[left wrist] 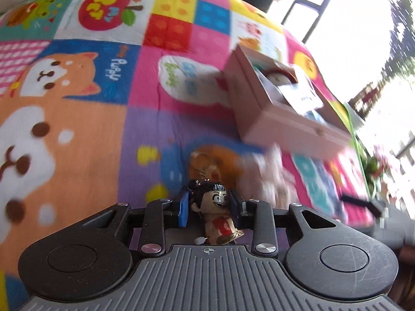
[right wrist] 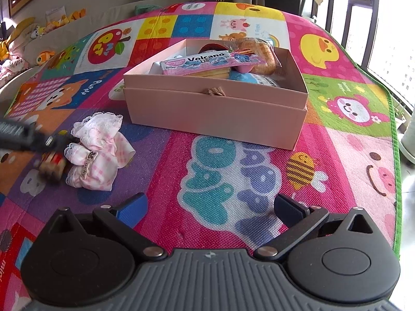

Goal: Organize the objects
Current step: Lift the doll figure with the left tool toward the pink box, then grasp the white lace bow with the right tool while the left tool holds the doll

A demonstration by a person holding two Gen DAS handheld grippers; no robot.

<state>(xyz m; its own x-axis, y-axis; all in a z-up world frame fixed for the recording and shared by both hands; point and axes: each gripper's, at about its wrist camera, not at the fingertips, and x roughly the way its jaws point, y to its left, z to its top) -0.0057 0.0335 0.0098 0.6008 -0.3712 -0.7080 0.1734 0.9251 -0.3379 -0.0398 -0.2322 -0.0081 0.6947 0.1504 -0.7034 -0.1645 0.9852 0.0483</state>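
Note:
A small grinning figurine with dark hair and a key-chain loop sits between the blue pads of my left gripper, which is shut on its head above the play mat. In the right wrist view that left gripper comes in blurred from the left edge, with the figurine hanging beside a pink checked lace cloth bundle. A pink open box holding snack packets stands mid-mat. My right gripper hovers open over the mat, with nothing between its fingers.
A colourful cartoon play mat covers the floor. Its green edge runs along the right, by tall windows. Plush toys line a sofa at the far left. The pink box lies right of the figurine.

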